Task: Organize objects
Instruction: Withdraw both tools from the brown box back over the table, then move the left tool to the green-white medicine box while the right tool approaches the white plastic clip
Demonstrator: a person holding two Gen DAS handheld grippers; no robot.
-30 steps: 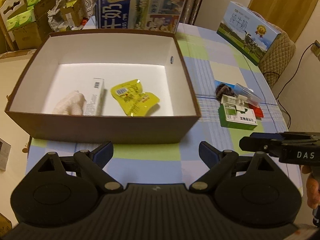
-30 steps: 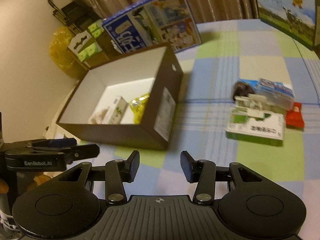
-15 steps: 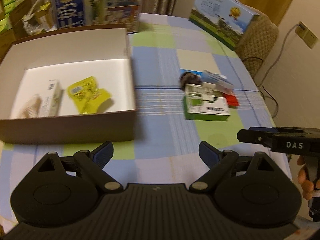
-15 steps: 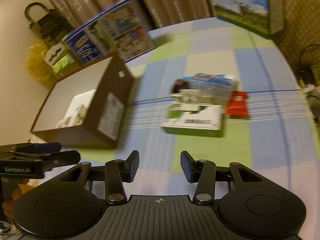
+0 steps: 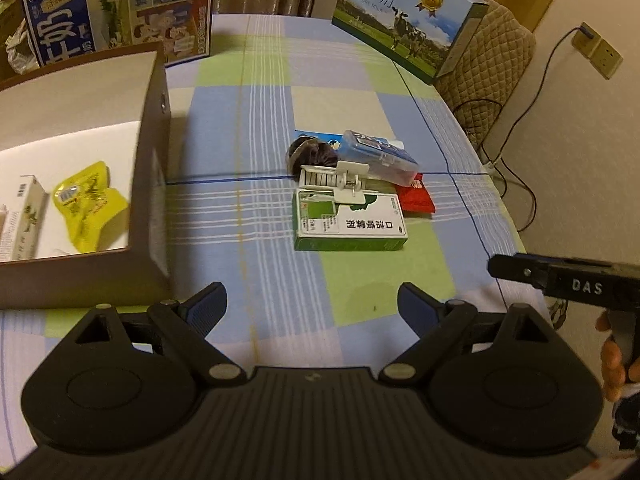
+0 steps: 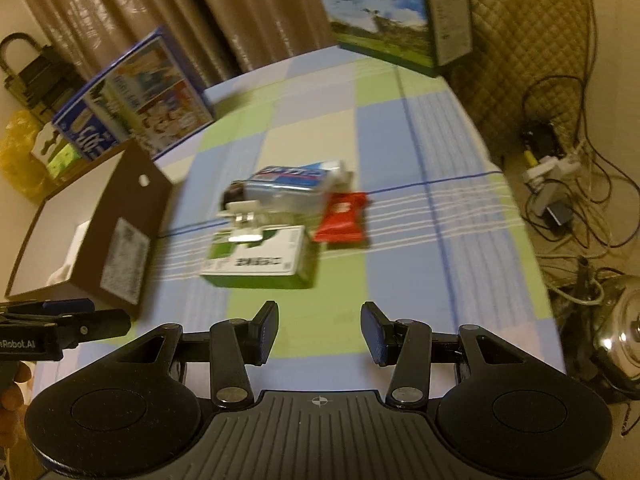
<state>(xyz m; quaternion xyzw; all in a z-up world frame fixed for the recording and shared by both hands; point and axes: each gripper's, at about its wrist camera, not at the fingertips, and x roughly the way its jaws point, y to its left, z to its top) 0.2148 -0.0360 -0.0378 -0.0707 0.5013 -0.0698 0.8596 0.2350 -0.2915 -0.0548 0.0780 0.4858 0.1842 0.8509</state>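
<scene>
Both views have swung off the brown box (image 5: 156, 184) onto the pile beside it on the bench (image 5: 260, 264), topped by the green carton (image 5: 348, 226). My left claw (image 5: 312, 306) and right claw (image 6: 319, 332) hang open and empty, short of the carton. I judge pickup comes next.

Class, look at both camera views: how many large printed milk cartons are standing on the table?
2. The blue carton stands at the far left, behind the brown box. The cow-picture carton stands at the far right corner. Others may lie outside the views.
</scene>
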